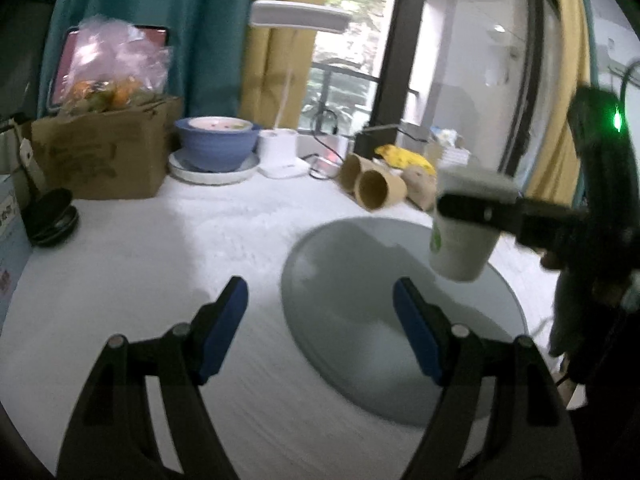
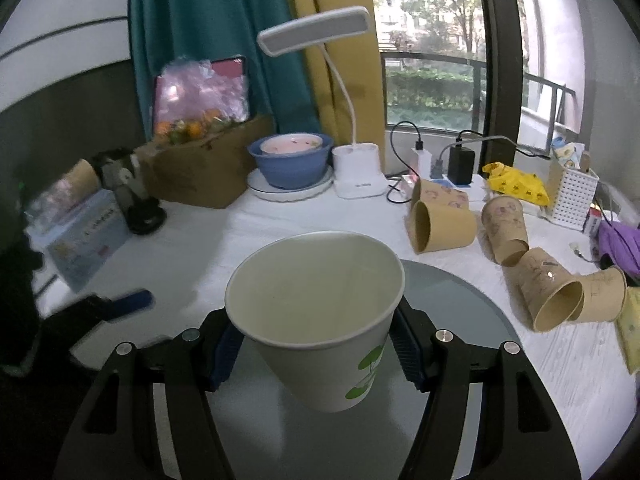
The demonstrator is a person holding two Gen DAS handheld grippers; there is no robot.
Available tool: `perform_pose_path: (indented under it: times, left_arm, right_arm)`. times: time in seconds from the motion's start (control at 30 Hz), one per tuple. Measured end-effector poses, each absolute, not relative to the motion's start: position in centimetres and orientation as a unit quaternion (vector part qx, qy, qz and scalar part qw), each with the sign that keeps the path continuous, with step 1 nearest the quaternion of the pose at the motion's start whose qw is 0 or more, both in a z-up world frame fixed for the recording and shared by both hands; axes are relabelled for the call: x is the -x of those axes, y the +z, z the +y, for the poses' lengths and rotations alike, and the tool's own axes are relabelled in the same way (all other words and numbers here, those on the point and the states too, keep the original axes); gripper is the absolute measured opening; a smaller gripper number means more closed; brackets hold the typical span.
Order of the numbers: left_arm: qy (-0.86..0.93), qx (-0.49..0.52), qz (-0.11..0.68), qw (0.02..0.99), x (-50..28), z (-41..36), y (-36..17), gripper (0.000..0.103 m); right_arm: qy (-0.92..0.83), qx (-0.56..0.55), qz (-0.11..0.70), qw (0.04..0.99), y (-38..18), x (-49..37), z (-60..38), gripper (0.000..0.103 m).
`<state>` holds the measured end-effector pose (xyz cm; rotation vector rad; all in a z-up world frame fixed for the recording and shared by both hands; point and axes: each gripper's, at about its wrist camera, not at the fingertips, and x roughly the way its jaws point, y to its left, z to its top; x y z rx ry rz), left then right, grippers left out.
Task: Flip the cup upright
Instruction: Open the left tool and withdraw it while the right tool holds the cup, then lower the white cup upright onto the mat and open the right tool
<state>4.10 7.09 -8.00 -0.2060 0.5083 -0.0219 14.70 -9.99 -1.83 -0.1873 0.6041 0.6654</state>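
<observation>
Above the grey round mat (image 2: 460, 300), white paper cup (image 2: 320, 320) held mouth-up, clear of the mat, clamped between right claw (image 2: 316, 344) pads. Left of the mat, left claw (image 1: 320, 320) spread apart over the worktop (image 1: 160, 248), gripping nothing.

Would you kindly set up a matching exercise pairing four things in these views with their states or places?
Things:
1. white cup
2. left gripper
3. brown cups
4. blue bowl

States:
A. lying on their sides on the table
B. open and empty above the table
C. sitting on a white plate
D. held mouth-up above the grey disc by the right gripper

Pairs: 1-D, 2-B, 3-A, 4-C
</observation>
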Motion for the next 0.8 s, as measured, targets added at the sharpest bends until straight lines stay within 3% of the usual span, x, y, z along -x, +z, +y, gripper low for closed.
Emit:
perform_pose_path:
  times: [0.8]
  left_arm:
    - [0.020,0.175,0.297,0.939,-11.3,10.4,-9.8,0.076]
  right_arm:
    - [0.307,0.091,0.345,0.882,-6.8,-22.4,-8.7,0.069]
